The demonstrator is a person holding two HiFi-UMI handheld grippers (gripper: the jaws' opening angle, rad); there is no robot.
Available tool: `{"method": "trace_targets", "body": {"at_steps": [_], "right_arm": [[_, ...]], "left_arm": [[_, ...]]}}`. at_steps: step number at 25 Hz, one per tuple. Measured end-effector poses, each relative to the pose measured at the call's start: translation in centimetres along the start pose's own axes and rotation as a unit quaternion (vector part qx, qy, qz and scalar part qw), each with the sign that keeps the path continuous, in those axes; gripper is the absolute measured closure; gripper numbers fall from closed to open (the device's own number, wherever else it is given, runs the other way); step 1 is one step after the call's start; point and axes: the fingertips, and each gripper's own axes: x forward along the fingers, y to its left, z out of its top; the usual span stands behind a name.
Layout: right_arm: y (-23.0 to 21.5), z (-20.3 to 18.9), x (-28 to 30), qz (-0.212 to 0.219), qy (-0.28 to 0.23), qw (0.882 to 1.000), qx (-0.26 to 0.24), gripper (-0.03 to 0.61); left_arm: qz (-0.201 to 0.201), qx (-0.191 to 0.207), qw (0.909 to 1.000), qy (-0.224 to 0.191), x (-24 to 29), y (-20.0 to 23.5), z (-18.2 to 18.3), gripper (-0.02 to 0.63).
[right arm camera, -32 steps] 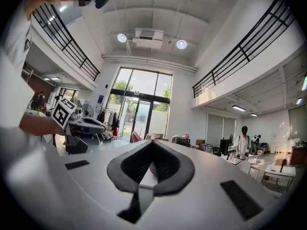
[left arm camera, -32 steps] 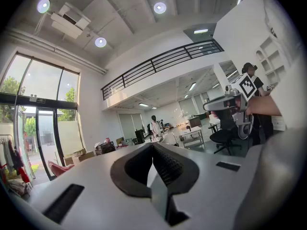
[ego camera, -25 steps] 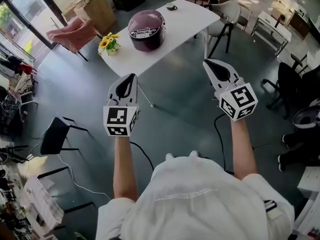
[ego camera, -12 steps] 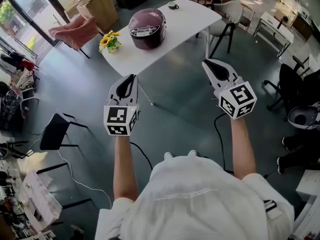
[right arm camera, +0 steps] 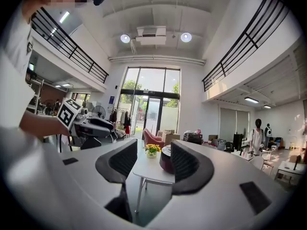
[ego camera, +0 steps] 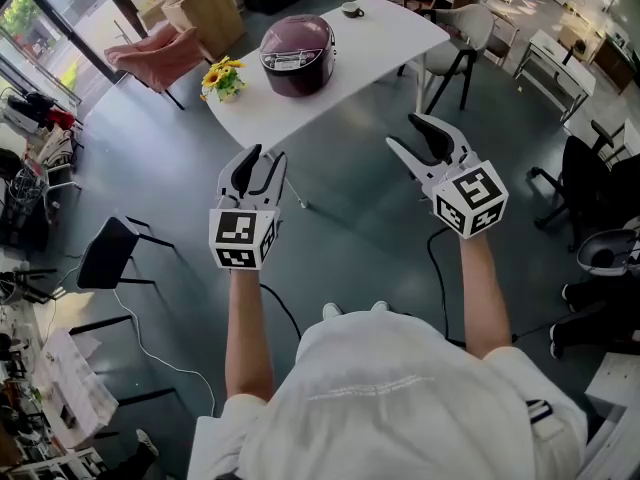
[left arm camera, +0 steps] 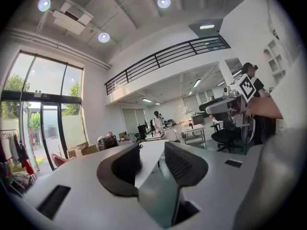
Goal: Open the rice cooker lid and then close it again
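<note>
Both tools are held out over the grey floor [ego camera: 150,158], well apart from the long white surface [ego camera: 385,40]. Near its middle a rounded dark-maroon rice cooker [ego camera: 296,56] is set, with its lid [ego camera: 297,40] lying down. A small bunch of yellow flowers [ego camera: 222,78] is placed just beside the rice cooker, towards the left end of the surface in the head view. A small cup [ego camera: 350,10] is set near the far edge. The left tool [ego camera: 266,158] is seen with its jaws spread wide, having just been opening, and nothing is gripped between them. The right tool [ego camera: 402,130] is likewise parted, its jaws also just opened, and nothing is held. In the right gripper view the distant rice cooker and the flowers are framed in the gap between the ribbed black pads, touched by neither. A pink armchair [ego camera: 150,53] is seen beyond the left end of the surface, and a black chair [ego camera: 105,263] on the floor left of the left tool.
</note>
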Motion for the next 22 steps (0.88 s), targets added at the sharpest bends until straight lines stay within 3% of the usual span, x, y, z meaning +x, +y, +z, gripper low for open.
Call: {"method": "trace_targets", "body": {"at_steps": [15, 22], "right_arm": [[-3.4, -3.8, -3.1, 0.01, 0.012, 1.0, 0.025, 0.338], [-4.5, -4.8, -4.4, 0.005, 0.018, 0.999, 0.033, 0.339]], "left_arm": [[0.025, -0.024, 0.999, 0.029, 0.8, -4.8, -1.2, 0.436], [0.013, -0.031, 0.9983, 0.047, 1.7, -6.5, -2.0, 0.436]]}}
